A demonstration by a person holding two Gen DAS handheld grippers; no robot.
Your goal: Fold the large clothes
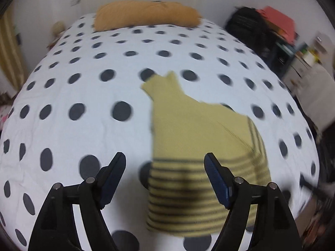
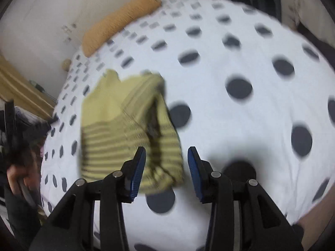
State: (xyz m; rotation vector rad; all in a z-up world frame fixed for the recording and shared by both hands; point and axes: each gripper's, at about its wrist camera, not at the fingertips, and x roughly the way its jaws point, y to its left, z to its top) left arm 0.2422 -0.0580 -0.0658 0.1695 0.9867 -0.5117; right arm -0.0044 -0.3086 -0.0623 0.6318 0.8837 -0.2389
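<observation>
White bedding with large dark polka dots covers the bed [image 1: 62, 87], filling most of both views. On it lies a yellow sweater [image 1: 201, 156] with dark stripes across its lower part, folded into a narrow shape, its plain upper part and collar pointing toward the head of the bed. From the right wrist view a striped sleeve or side panel lies folded over the body of the sweater [image 2: 125, 129]. Farther back, an orange pillow [image 1: 146, 15] rests against a pale wall. Beside the bed stands dark, cluttered furniture [image 1: 261, 33] with something red on top, blurred.

Both grippers hover above the bedding, holding nothing. The left gripper [image 1: 165, 182] has its jaws spread wide, with the striped hem of the sweater showing between them. The right gripper [image 2: 166, 171] is also parted, less widely, just beside the sweater's near corner.
</observation>
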